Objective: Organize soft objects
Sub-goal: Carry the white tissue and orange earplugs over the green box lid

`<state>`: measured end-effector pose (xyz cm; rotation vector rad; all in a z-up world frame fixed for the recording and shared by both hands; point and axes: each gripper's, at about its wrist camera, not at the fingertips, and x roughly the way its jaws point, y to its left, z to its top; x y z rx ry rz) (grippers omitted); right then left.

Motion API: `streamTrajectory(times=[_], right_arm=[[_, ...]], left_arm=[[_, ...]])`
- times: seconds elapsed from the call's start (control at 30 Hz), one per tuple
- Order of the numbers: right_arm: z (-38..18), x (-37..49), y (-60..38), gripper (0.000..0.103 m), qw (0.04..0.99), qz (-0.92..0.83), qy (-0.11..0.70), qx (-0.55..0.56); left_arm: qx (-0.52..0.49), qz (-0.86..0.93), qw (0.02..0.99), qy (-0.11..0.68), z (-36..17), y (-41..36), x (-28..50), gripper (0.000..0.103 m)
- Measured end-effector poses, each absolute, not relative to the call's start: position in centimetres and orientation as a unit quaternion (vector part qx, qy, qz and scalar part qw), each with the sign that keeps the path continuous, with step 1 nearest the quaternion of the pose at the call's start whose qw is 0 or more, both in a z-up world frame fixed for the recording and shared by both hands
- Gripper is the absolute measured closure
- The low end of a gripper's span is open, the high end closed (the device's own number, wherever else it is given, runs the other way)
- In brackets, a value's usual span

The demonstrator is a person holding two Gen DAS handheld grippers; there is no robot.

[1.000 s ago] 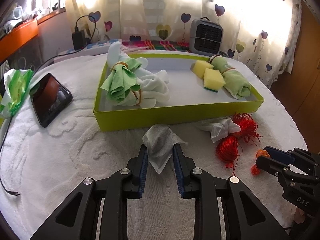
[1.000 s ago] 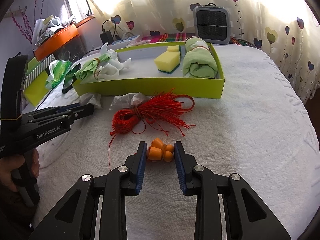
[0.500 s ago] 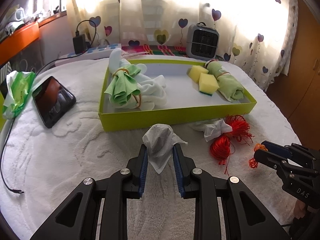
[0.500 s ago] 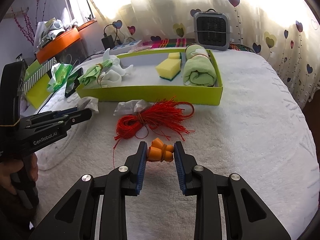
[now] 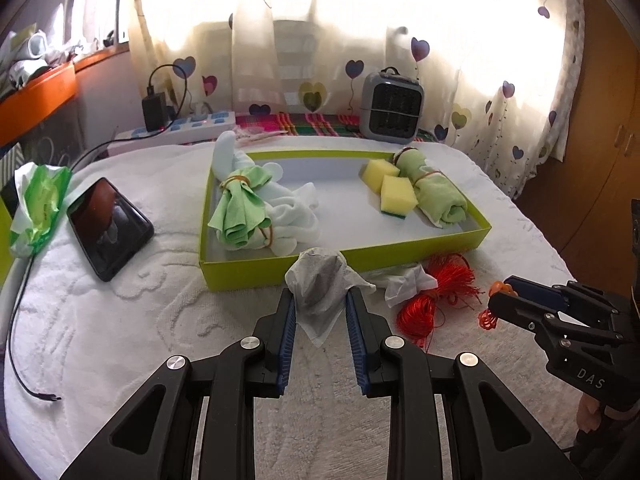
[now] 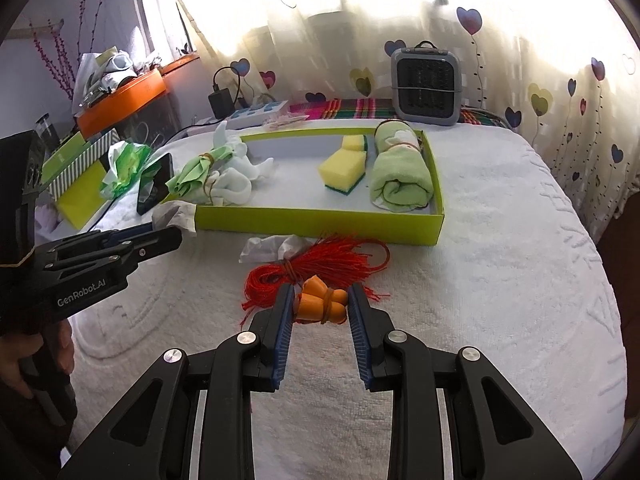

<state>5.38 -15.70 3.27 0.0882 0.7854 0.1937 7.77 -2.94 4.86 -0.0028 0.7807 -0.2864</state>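
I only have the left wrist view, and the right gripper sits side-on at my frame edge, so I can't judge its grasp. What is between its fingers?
Observer: The right gripper is closed on an orange bundle. It is several small foam pieces tied with a band, and the pads touch both sides.
Operator: Is it tangled in the red string?
Observer: The red string bundle lies just behind it. In the right wrist view I cannot tell whether they touch.
Operator: What is cut off at my far left edge?
Observer: A box with striped sides, beside the crinkled green wrapper.
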Motion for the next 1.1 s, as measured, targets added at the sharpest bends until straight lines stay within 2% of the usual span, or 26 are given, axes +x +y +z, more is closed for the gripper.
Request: streamTrajectory(times=[0.8, 1.1], right_arm=[[5.3, 9.4, -15.4, 0.074, 0.927, 0.105, 0.359, 0.042], [5.1, 12.4, -15.4, 0.074, 0.925, 0.104, 0.36, 0.059]], left_arm=[[-0.007, -0.172, 0.915, 0.365, 7.9, -3.8, 12.7, 0.08], [-0.012, -0.188, 0.908, 0.374, 7.3, -4.8, 15.6, 0.08]])
